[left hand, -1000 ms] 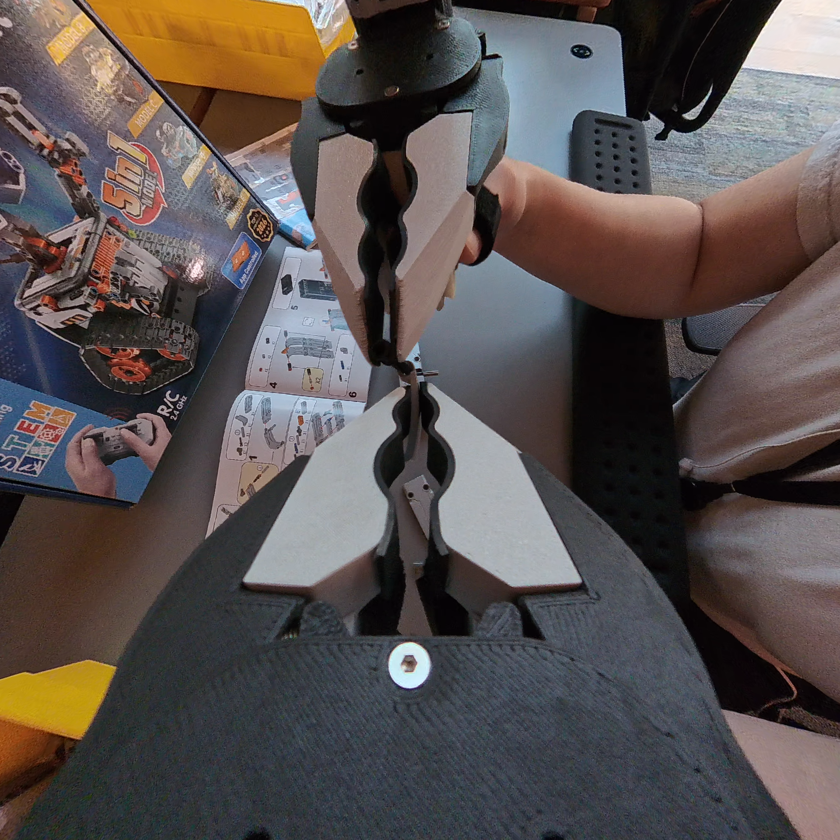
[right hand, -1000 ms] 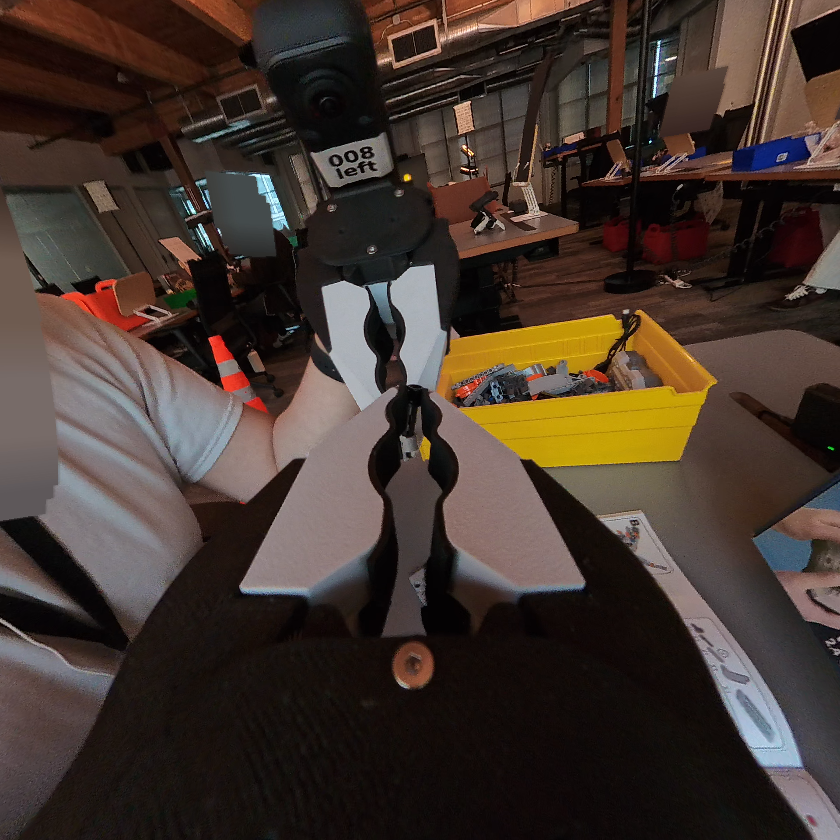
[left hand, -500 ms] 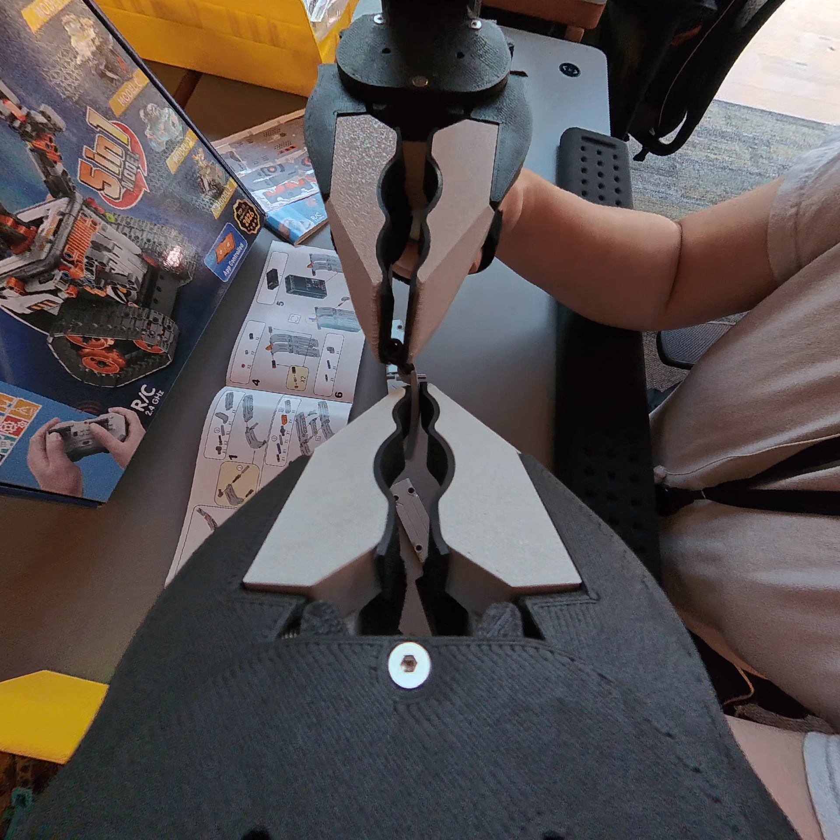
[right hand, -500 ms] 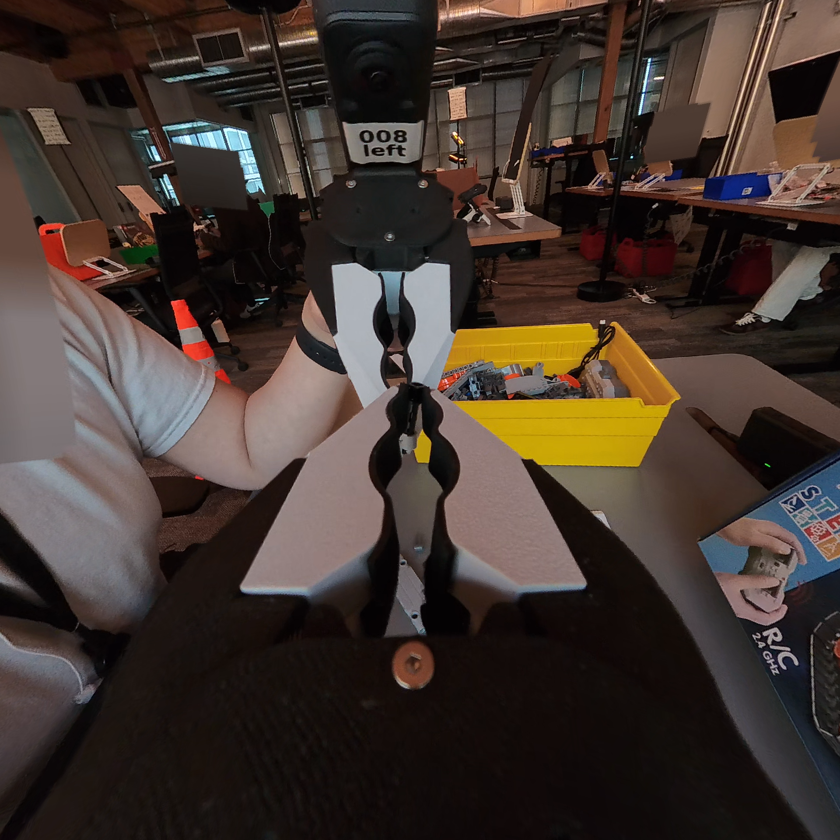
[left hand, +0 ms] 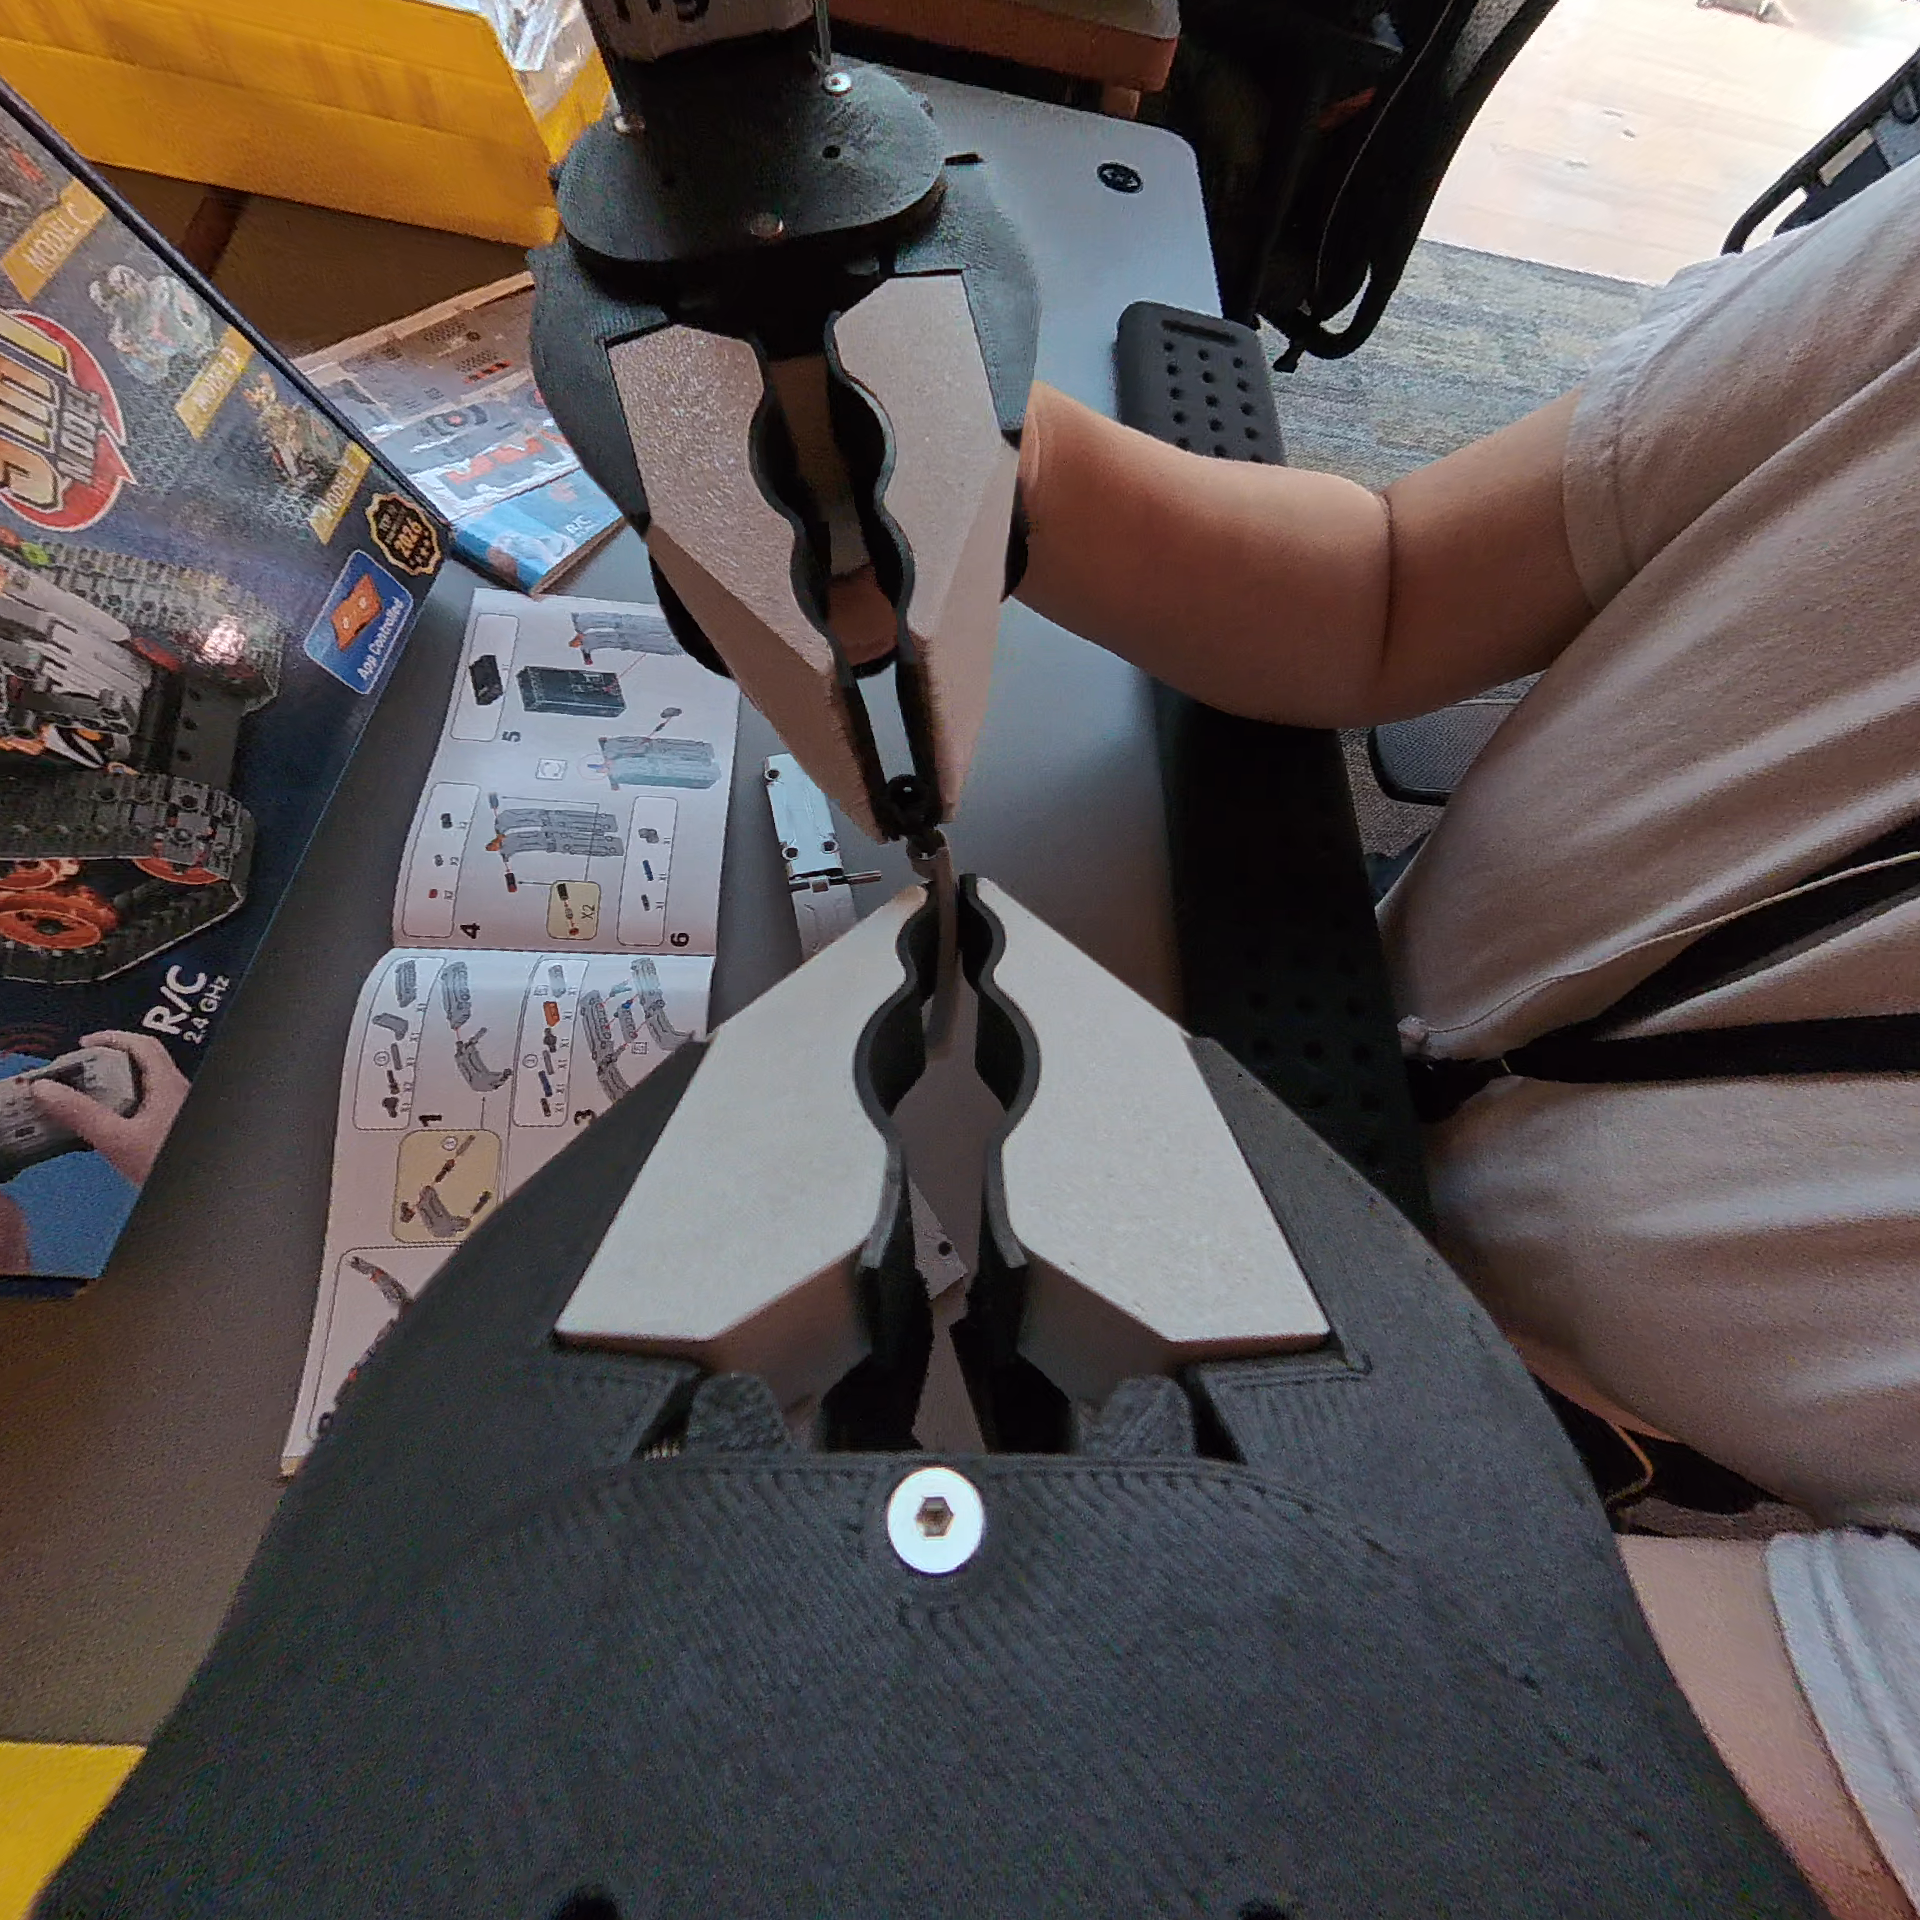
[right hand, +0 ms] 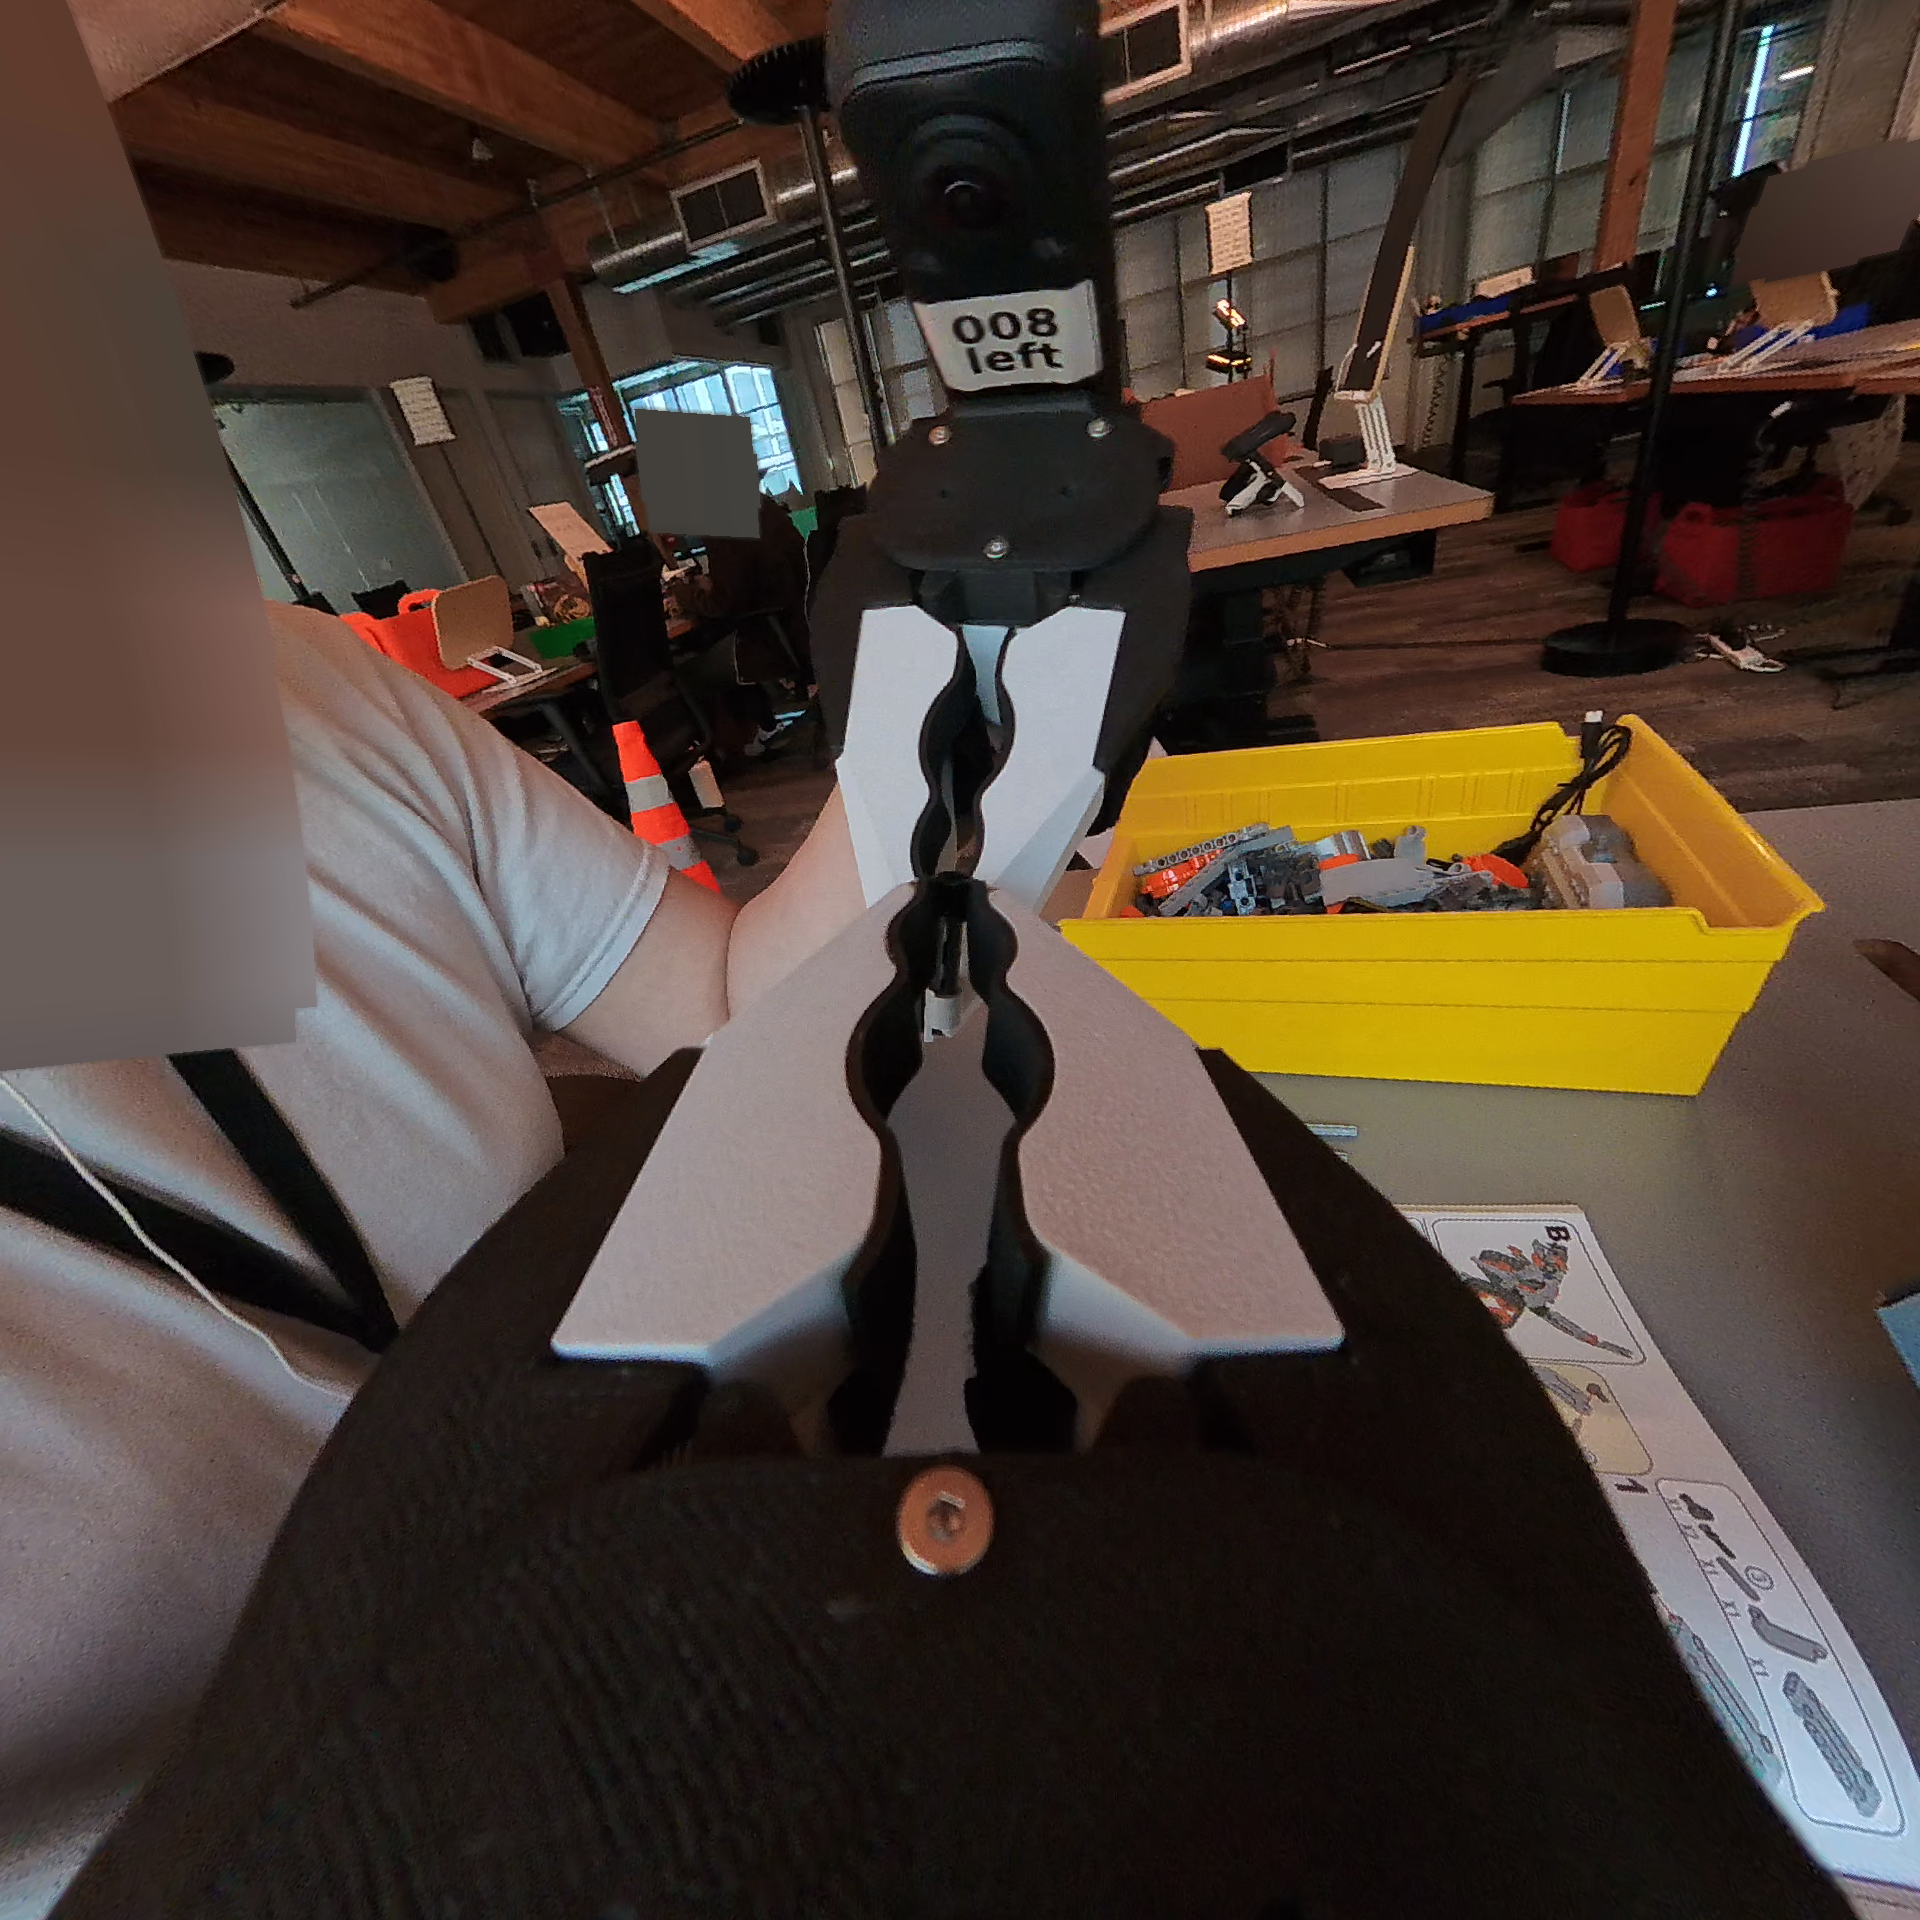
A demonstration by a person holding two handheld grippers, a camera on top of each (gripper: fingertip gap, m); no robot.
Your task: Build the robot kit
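Left wrist view: my left gripper (left hand: 940,899) has its fingers pressed onto a thin grey plastic strip (left hand: 943,966) that stands up between them. Tip to tip with it, my right gripper (left hand: 906,805) comes down from above, its fingers pinching a small black plastic pin (left hand: 906,798) right at their ends. Pin and strip meet just there, above the dark grey worktop (left hand: 1081,644). As I judge it, both grips are shallow: a little sideways push or a tilt of either hand could let the pin twist out, or swing the strip in my hold, and a dropped pin could be hard to spot against the dark surface. Under the meeting point lie a pale grey toy-brick beam (left hand: 805,831) and an open white instruction booklet (left hand: 540,935); a blue printed toy box (left hand: 156,623) stands to the left.

Right wrist view: my right gripper (right hand: 948,914) shows a small grey-white part (right hand: 940,1013) behind its tips, with the left gripper (right hand: 951,868) facing it, fingers closed. A yellow plastic bin (right hand: 1403,997) of loose bricks sits just beyond; the booklet (right hand: 1662,1507) lies at the right. Nothing stands between the tips.
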